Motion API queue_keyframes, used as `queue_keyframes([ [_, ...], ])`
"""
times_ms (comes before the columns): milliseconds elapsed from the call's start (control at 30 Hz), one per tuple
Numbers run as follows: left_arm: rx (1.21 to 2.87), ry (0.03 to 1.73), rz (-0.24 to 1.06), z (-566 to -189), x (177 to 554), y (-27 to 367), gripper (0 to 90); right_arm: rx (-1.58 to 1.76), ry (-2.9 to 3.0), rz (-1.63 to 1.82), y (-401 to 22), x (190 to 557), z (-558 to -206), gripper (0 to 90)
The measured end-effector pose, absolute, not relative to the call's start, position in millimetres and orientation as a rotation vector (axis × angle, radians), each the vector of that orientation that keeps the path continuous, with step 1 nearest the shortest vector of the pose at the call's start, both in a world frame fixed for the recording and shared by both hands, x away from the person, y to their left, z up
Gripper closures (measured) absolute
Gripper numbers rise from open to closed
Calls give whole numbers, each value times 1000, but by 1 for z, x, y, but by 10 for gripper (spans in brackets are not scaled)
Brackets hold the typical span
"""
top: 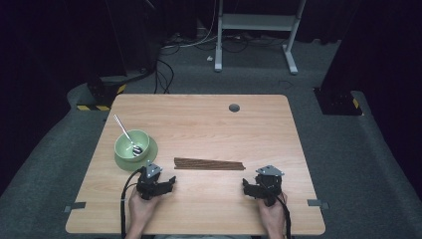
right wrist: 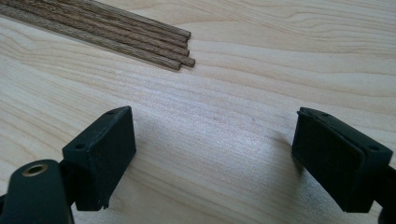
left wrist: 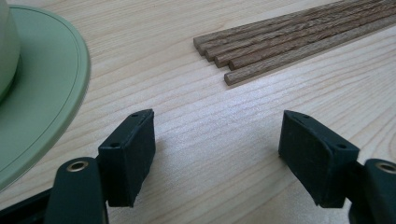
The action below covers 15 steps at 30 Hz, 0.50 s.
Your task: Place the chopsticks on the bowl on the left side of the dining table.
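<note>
**Desk:** On the near half of a light wooden table [top: 199,119], what is lying between the two tools?

**Photographer:** A bundle of dark wooden sticks [top: 209,164] is lying flat, its long axis running left to right across the high view, roughly parallel to the near edge. In the left gripper view the cut ends [left wrist: 219,56] are facing the camera in a staggered row; in the right gripper view the opposite ends [right wrist: 180,49] are stopping just short of that tool.

**Desk:** And the tools themselves?

**Photographer:** The left gripper [top: 166,183] is resting near the sticks' left end with its jaws standing wide apart over bare wood, gripping nothing. The right gripper [top: 249,186] is sitting near the right end, jaws likewise spread and holding nothing.

**Desk:** How much room is showing?

**Photographer:** Open tabletop is stretching beyond the sticks toward the far edge, and a clear strip is running between the sticks and the near edge. A green bowl [top: 130,140] is sitting on a green plate [top: 149,154] to the left, a spoon [top: 124,130] leaning inside it; the plate's rim is lying just beside the left gripper and near the sticks' left end.
</note>
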<state>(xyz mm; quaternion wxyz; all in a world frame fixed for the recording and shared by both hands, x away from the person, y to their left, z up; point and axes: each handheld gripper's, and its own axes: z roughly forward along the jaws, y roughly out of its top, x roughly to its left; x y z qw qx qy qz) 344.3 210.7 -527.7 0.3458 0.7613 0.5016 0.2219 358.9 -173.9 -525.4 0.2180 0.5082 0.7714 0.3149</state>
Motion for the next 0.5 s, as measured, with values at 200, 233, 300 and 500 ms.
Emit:
queue_keyframes([
  [200,1974,1306,578,-528,344,210,272,1414,2133,874,-174,358,-525,133],
  [233,1974,1306,578,-528,344,210,271,1414,2133,874,-174,358,-525,133],
  [300,1975,1306,581,-528,344,210,268,1415,2134,872,-174,357,-525,134],
  [500,1968,1312,574,-528,345,210,245,1413,2133,872,-174,357,-525,134],
])
